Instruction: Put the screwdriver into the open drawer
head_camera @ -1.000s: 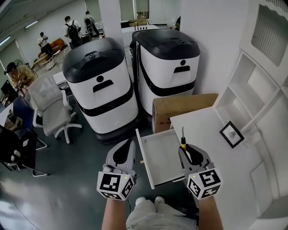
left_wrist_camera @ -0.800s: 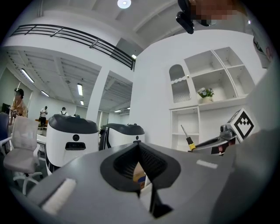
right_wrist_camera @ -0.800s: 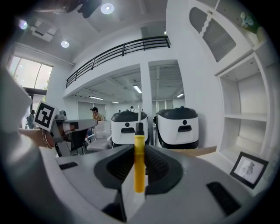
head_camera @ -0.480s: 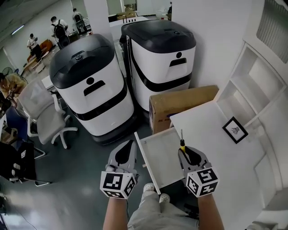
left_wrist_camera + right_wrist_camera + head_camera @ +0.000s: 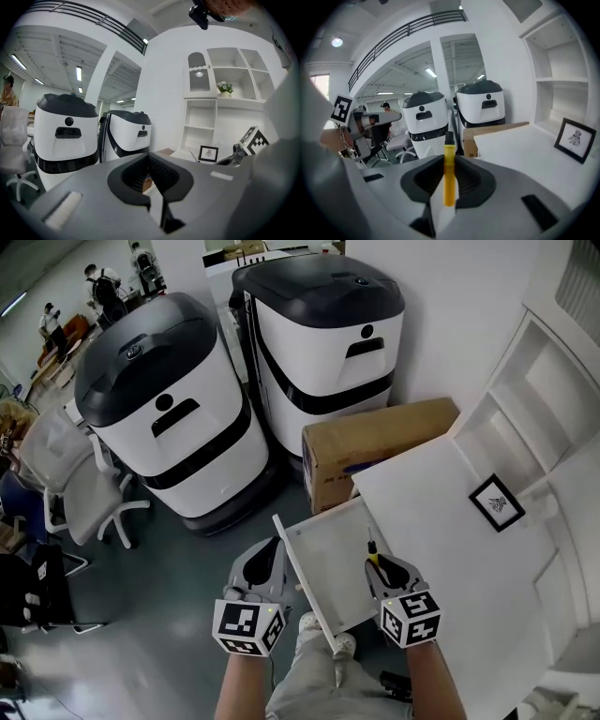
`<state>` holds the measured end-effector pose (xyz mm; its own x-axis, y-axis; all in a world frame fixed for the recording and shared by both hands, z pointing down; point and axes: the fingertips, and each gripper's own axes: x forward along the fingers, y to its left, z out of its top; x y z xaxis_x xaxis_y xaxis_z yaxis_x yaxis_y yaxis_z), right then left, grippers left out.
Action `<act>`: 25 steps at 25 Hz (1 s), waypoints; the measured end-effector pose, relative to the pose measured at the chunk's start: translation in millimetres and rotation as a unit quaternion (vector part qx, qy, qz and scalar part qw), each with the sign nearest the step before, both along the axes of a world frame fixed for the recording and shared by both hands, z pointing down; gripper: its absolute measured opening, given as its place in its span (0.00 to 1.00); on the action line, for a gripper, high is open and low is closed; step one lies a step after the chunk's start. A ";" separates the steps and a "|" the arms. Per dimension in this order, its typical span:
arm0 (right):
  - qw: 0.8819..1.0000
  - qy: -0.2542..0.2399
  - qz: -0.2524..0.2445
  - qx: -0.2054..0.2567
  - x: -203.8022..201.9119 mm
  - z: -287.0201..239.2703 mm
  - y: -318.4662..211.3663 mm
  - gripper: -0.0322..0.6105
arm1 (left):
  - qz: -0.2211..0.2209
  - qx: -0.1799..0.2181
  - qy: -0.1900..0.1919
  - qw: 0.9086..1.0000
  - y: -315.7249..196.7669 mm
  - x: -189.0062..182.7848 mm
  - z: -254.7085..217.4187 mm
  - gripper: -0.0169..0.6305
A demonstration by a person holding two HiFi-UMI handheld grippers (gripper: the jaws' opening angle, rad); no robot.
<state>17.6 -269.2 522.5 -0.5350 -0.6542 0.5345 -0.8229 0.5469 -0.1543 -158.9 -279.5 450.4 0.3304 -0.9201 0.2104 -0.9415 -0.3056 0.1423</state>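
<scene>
Right gripper point(image 5: 379, 568) clamps the yellow-handled screwdriver point(image 5: 372, 552) over the open drawer's point(image 5: 330, 563) bare floor — left gripper point(image 5: 266, 564), jaws together, empty, hangs outside its left rim.

Head view steeply down; gripper views forward, probably level; share picture frame point(image 5: 497, 502).

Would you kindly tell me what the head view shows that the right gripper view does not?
Only the head view shows the open drawer and the person's shoes. Only the right gripper view shows the overhead railing and ceiling lights. Both show the screwdriver held in the tongs of the right gripper, the cardboard box, the framed picture and the two white machines.
</scene>
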 end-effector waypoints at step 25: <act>0.968 0.043 0.046 -0.244 -7.9 205.2 2.3 0.17 | 0.069 -0.080 -0.012 0.994 -45.7 13.0 80.9 0.04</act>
<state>9.7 -266.9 727.7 -0.4260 -0.3550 0.8321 -0.8862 0.3490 -0.3048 -145.9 -325.3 531.3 0.4439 -0.8206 0.3600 -0.8961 -0.4067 0.1779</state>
